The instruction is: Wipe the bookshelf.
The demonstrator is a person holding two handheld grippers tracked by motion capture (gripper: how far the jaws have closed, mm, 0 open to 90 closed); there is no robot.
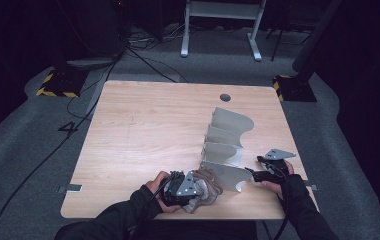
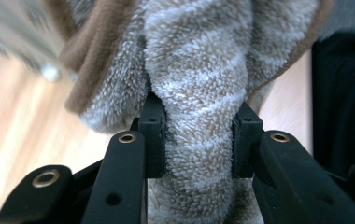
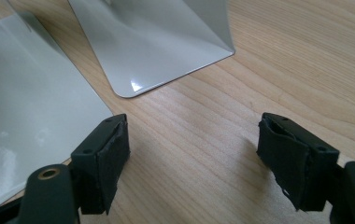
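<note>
A fluffy beige and brown striped cloth [image 1: 204, 192] lies bunched at the table's front edge, just left of a grey metal divider rack [image 1: 226, 145]. My left gripper [image 1: 194, 194] is shut on the cloth; in the left gripper view a thick fold of the cloth [image 2: 199, 93] is squeezed between both pads and bulges above them. My right gripper [image 1: 250, 172] rests at the rack's near right end. In the right gripper view its jaws [image 3: 192, 156] stand open over bare wood, and the rack's grey plates [image 3: 152, 42] lie just ahead and to the left.
The wooden table [image 1: 143, 135] has a round cable hole [image 1: 225, 97] near its far edge. Cables run over the grey floor to the left, and a white desk frame [image 1: 223, 25] stands beyond the table. Dark stands flank the far corners.
</note>
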